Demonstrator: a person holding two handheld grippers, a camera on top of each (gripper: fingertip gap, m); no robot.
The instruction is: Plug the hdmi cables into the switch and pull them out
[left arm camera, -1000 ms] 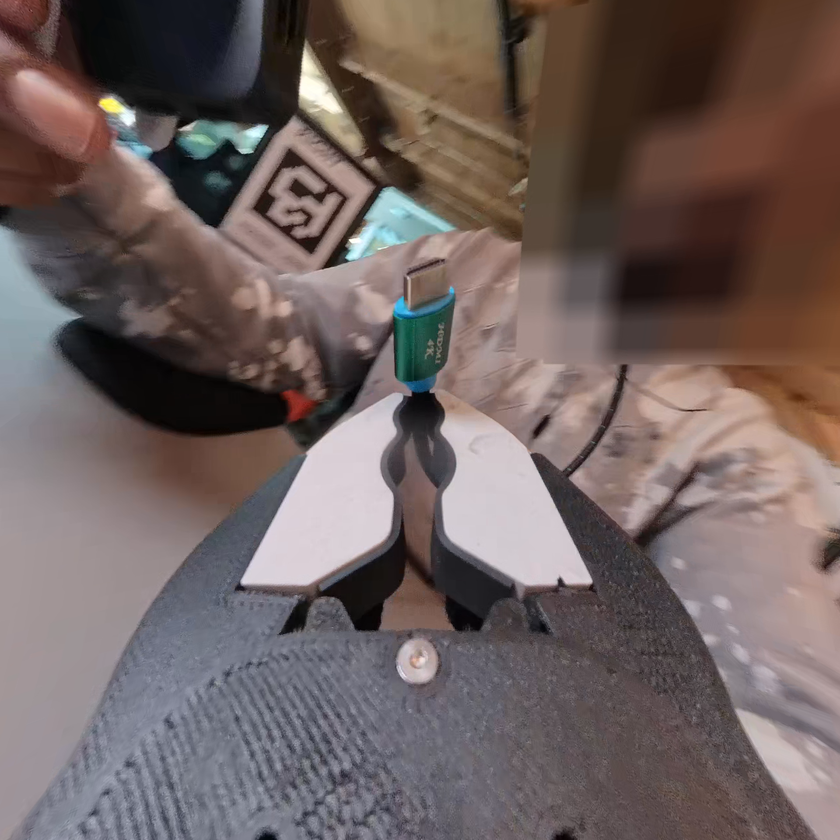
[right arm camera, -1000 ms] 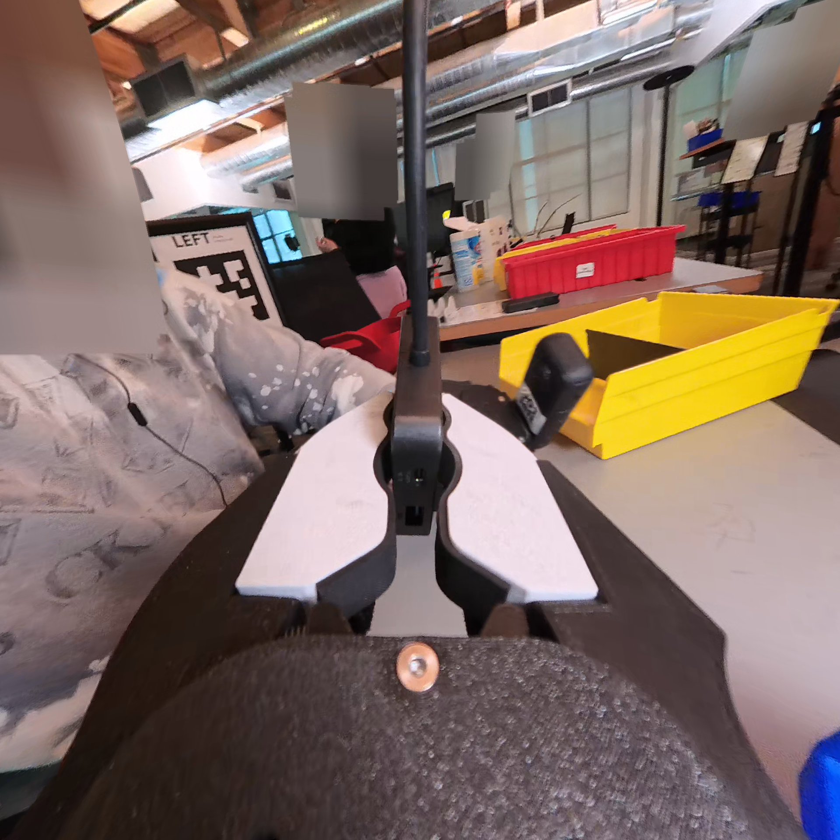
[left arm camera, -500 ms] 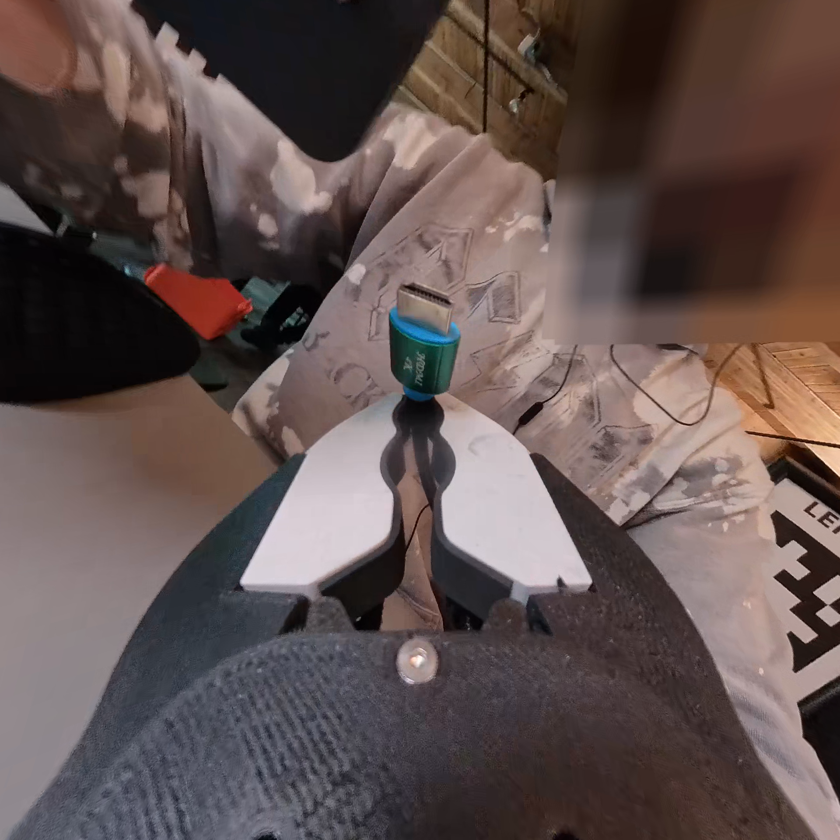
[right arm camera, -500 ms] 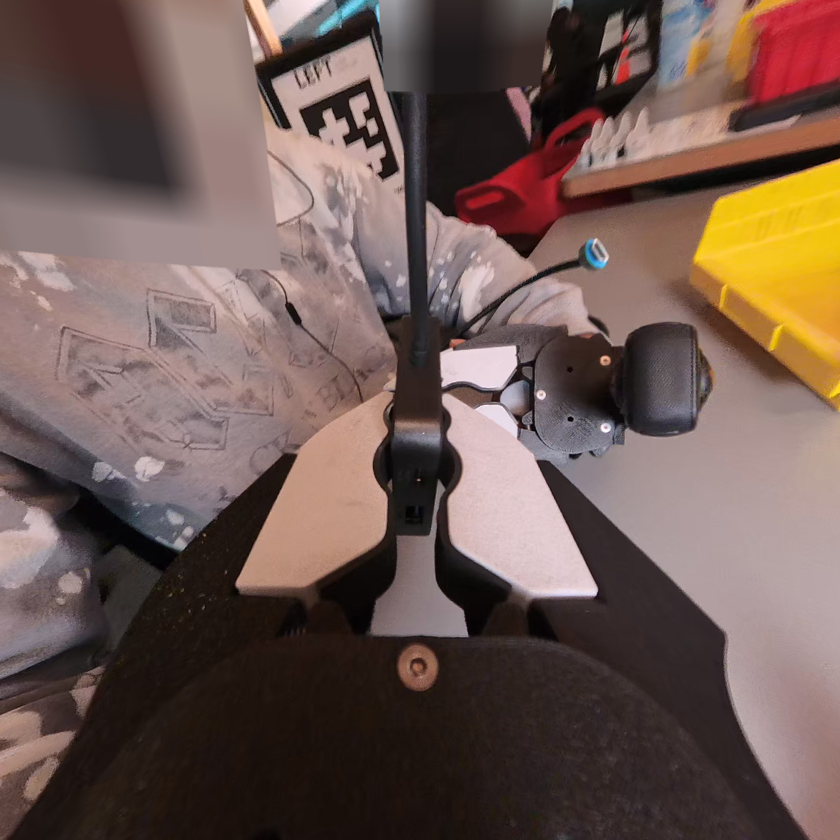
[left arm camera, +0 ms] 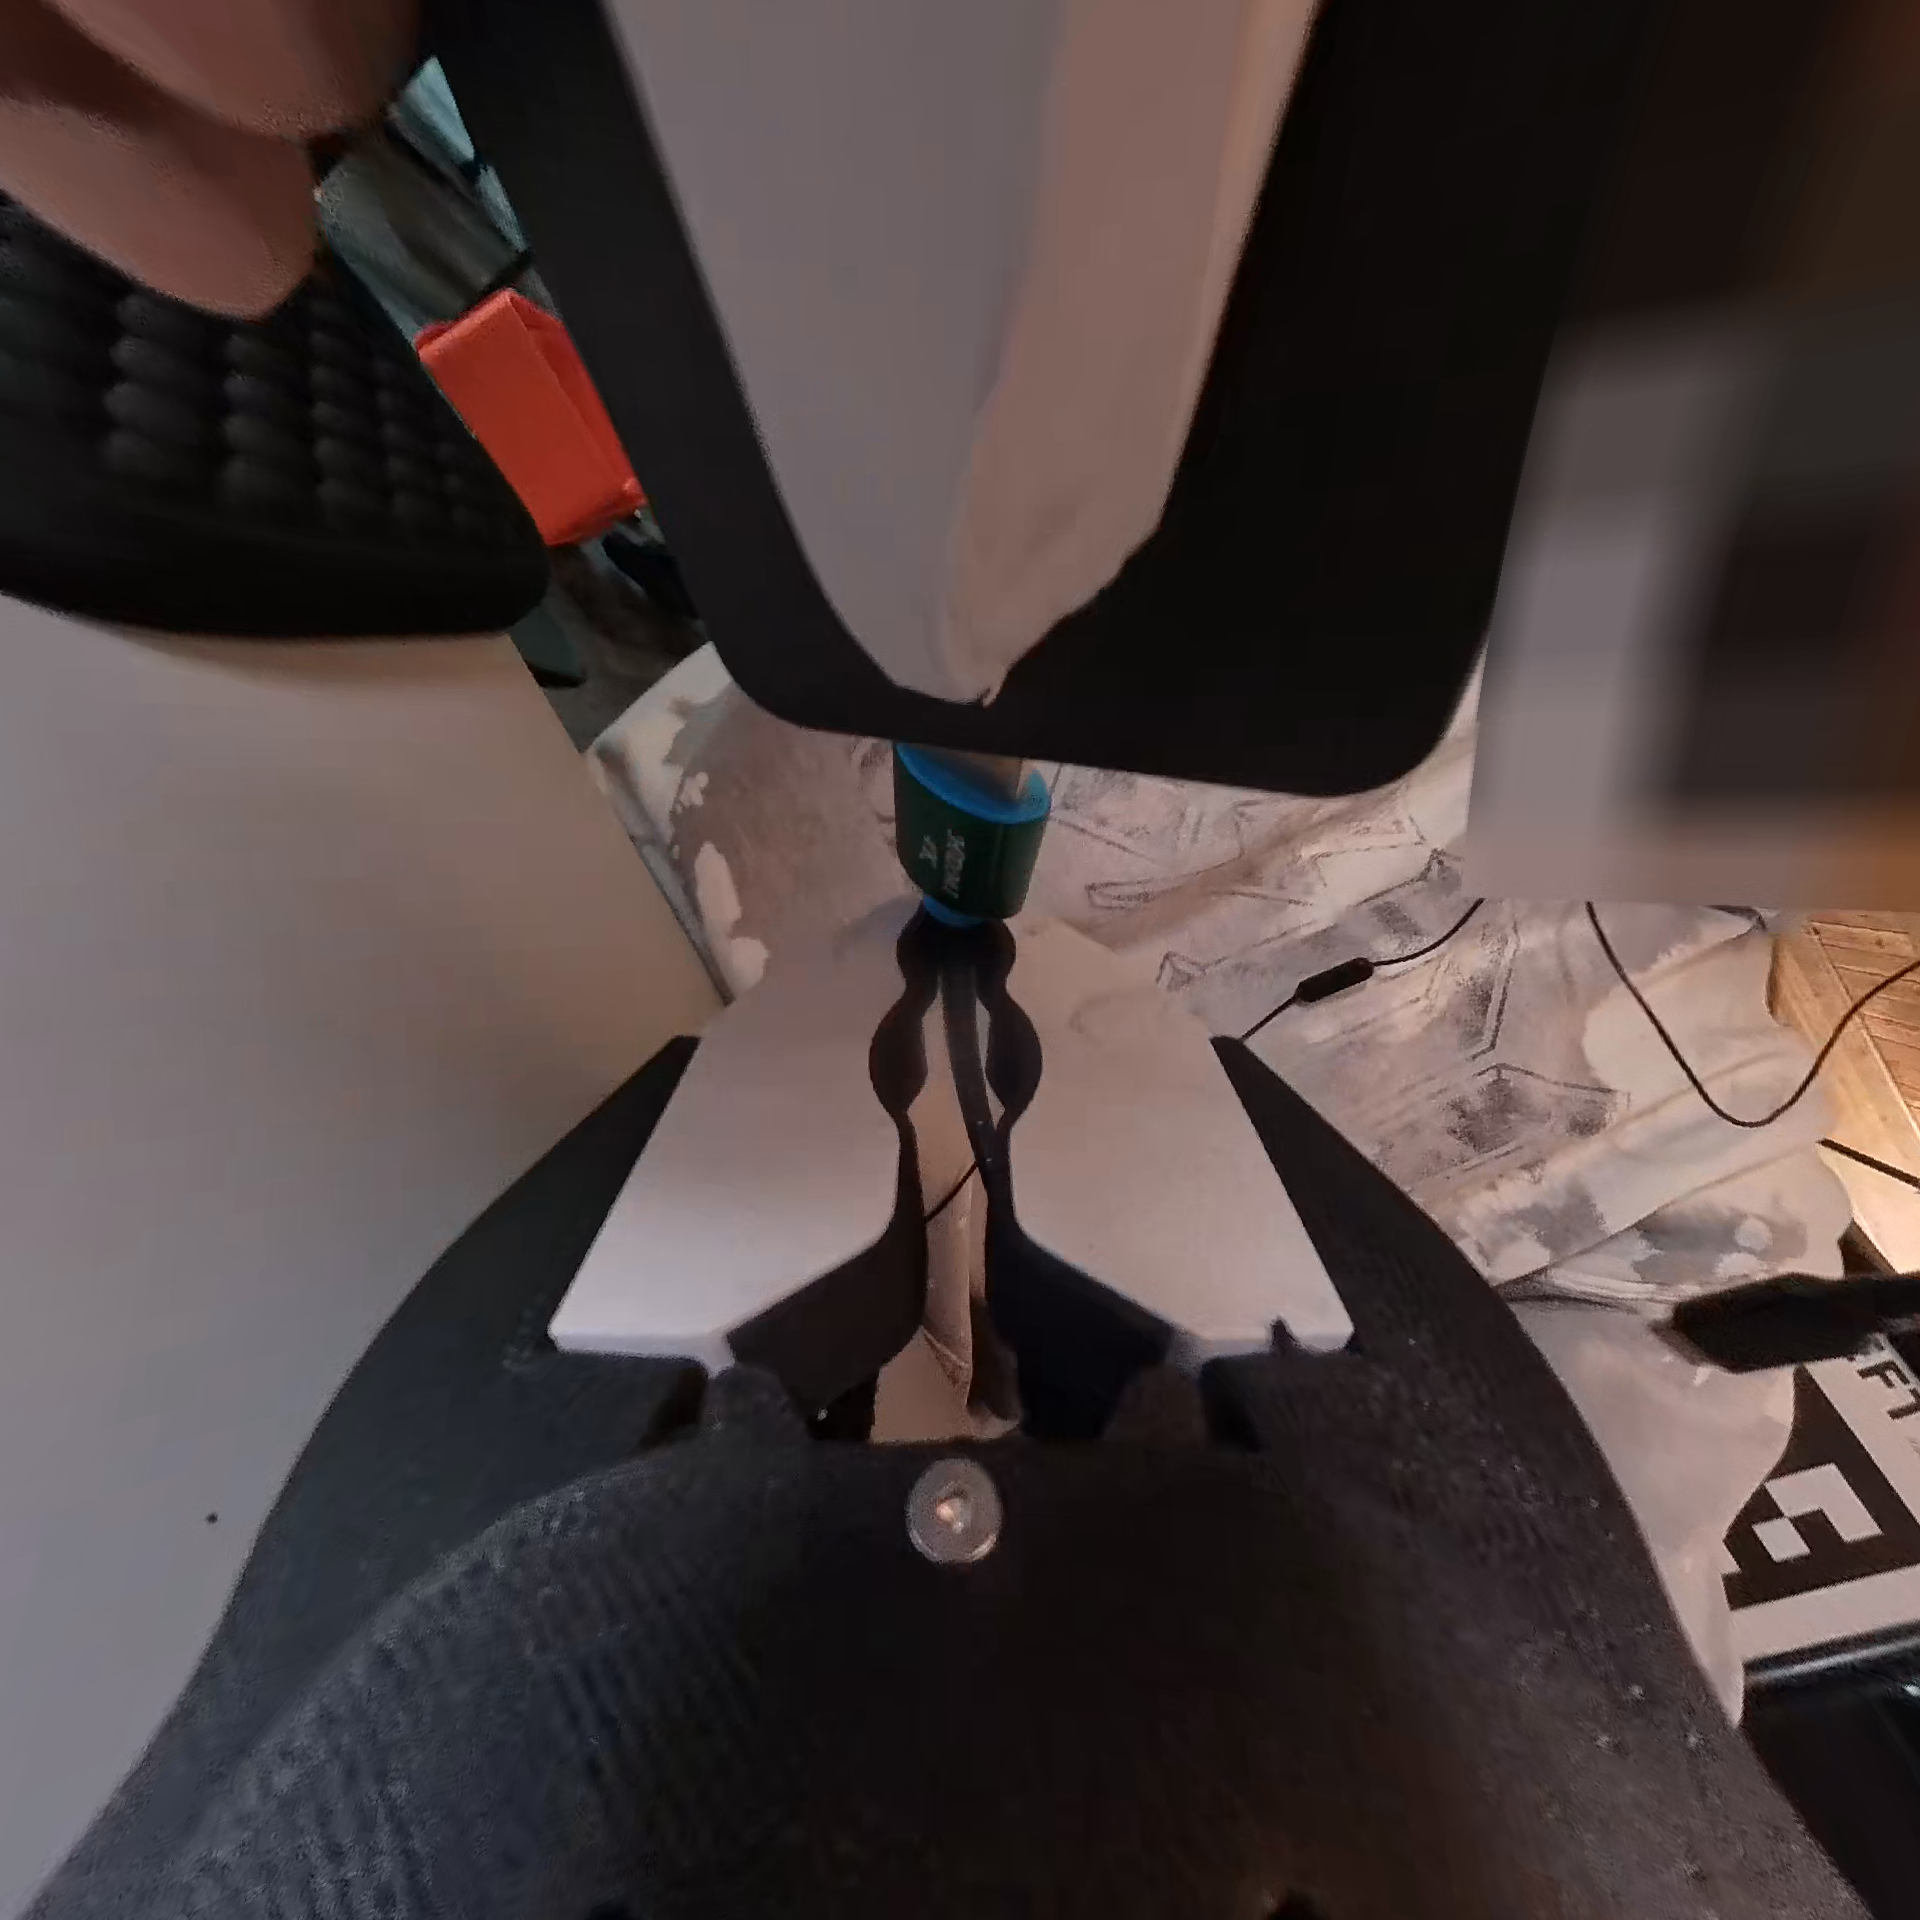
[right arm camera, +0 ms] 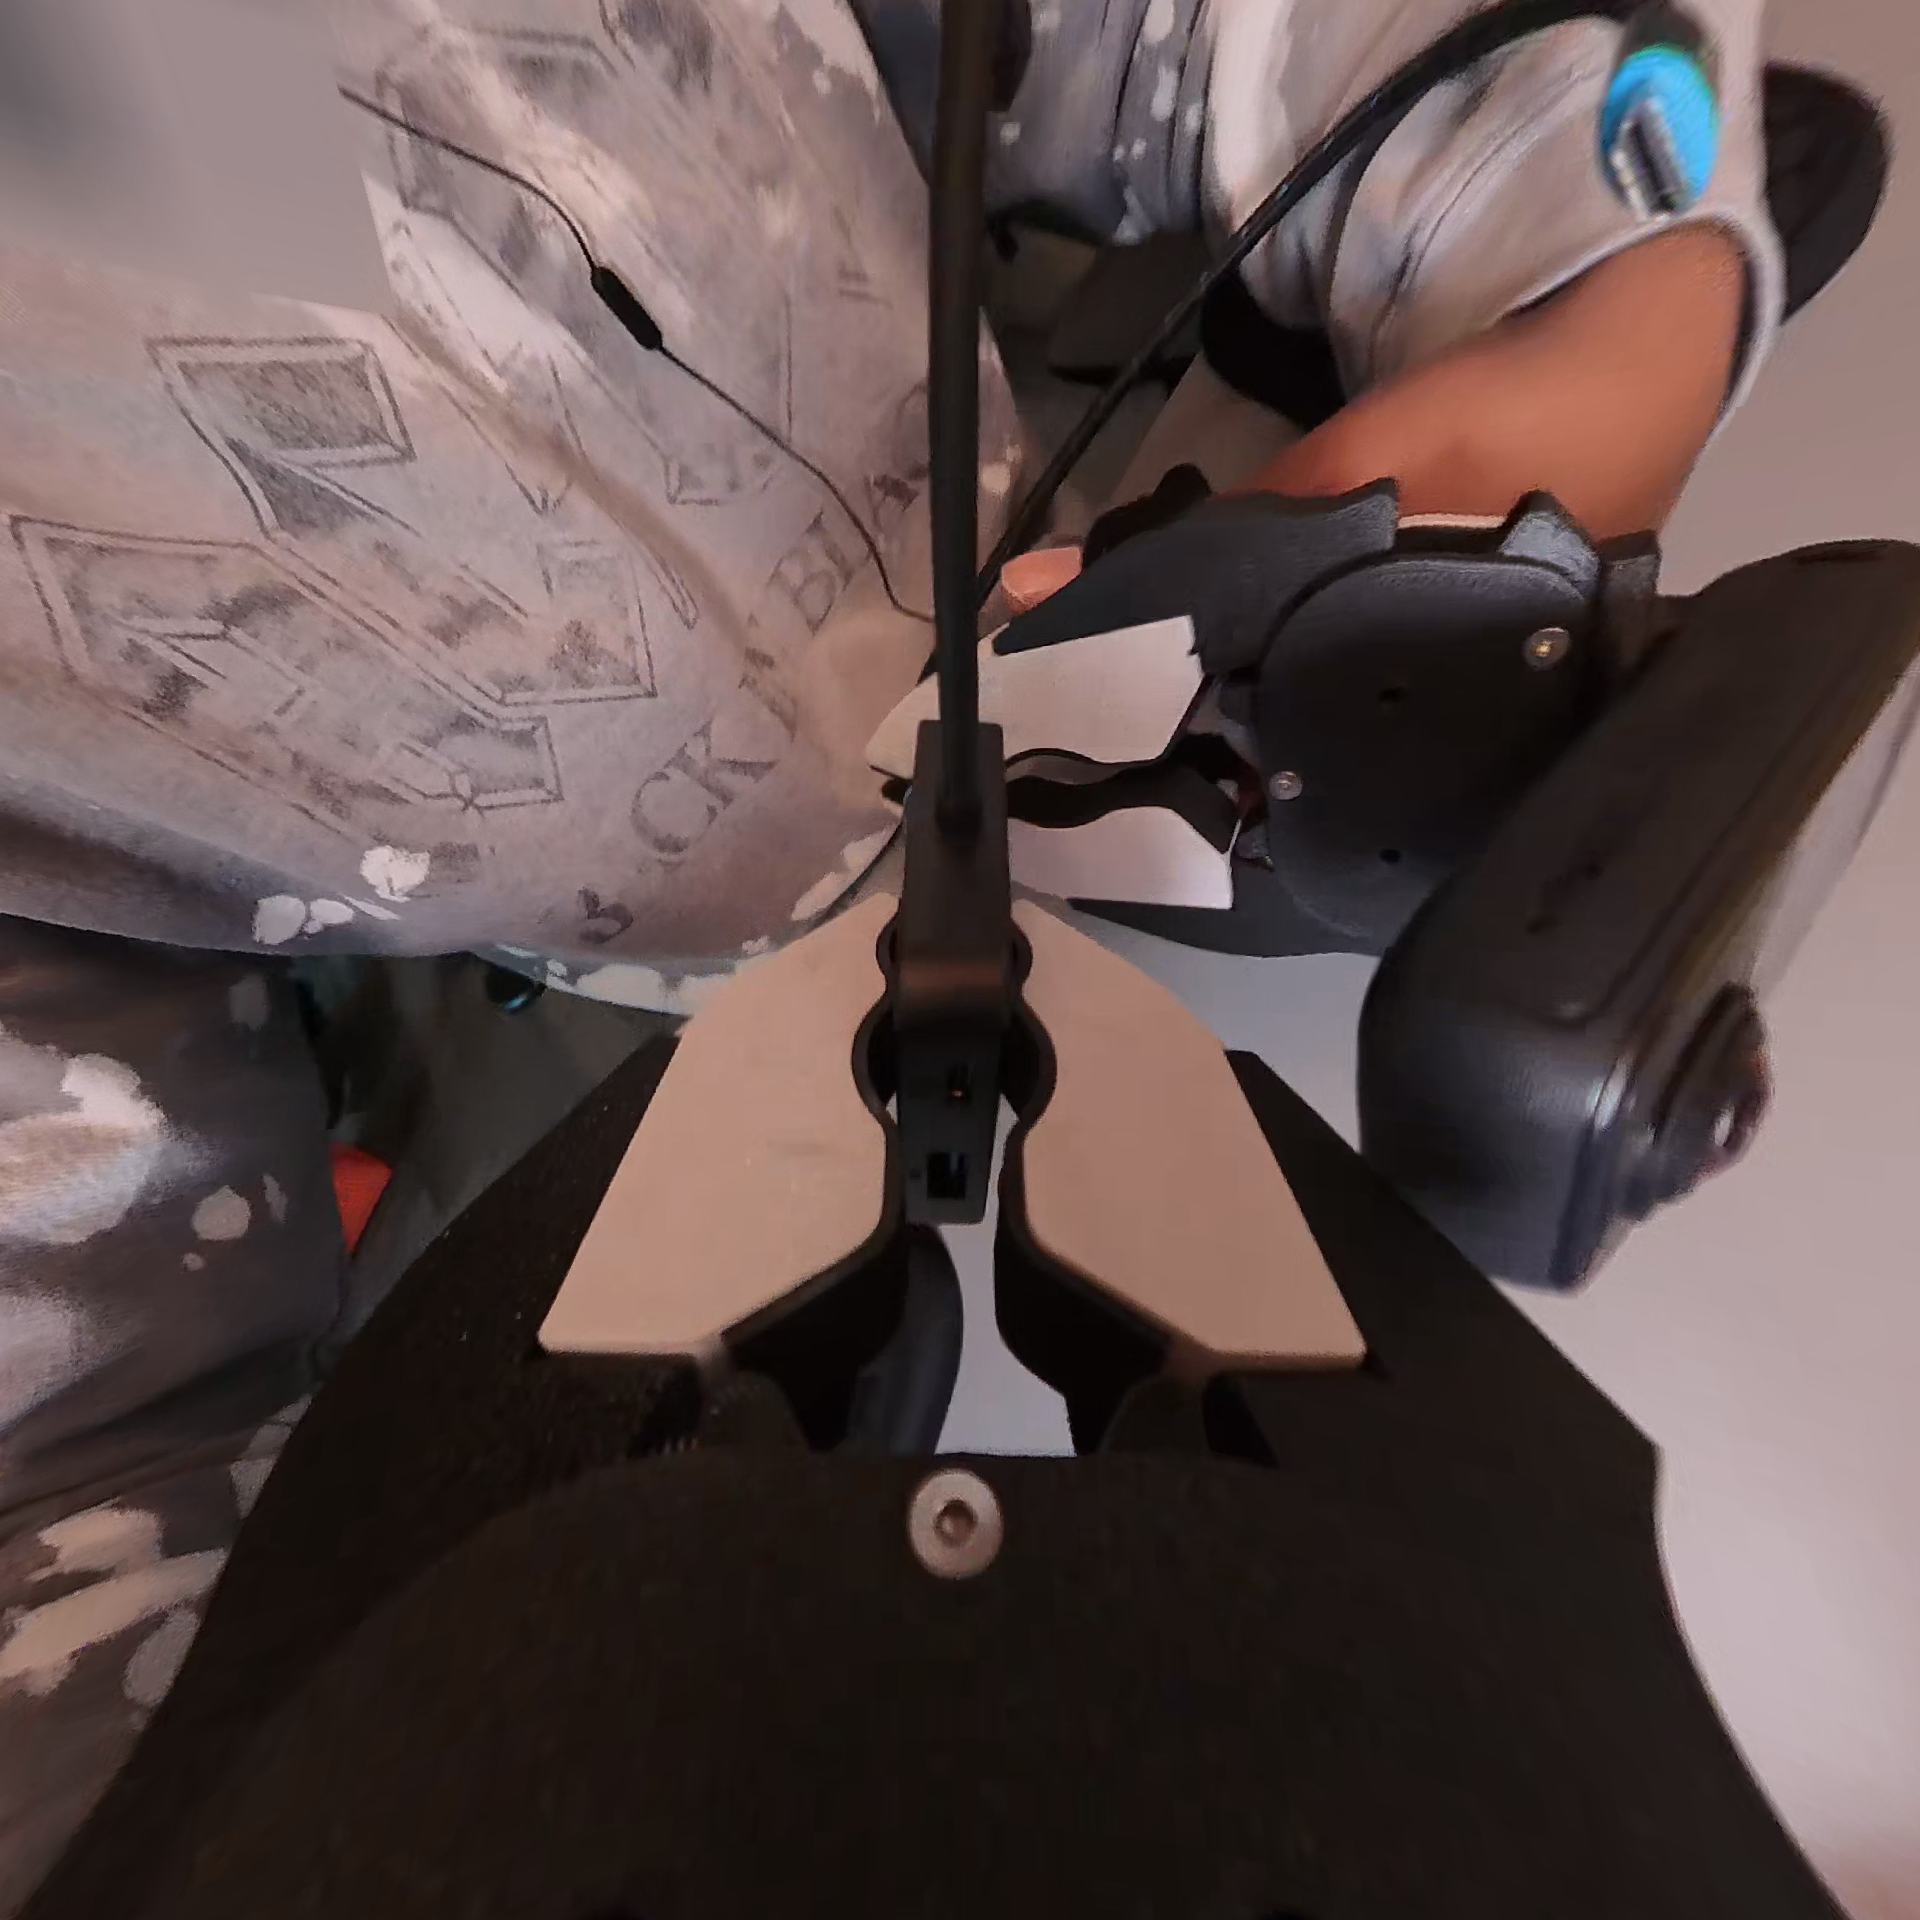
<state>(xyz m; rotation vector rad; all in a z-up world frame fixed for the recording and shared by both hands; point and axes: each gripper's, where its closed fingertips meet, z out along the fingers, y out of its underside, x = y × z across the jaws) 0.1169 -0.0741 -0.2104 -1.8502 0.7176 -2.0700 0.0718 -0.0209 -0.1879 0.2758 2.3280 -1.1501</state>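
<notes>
Your left hand-held gripper (left arm camera: pixel 958 935) is closed on the green HDMI plug's (left arm camera: pixel 966 842) cable. Your right hand-held gripper (right arm camera: pixel 951 935) clamps the black switch (right arm camera: pixel 948 997) above the table (right arm camera: pixel 1766 1455).

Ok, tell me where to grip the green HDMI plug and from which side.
Probably the green plug's rigid shell, approached from its cable end: the shell is stiff, and the front must stay free for the port. The left gripper pinches only the thin cable just behind it.
</notes>
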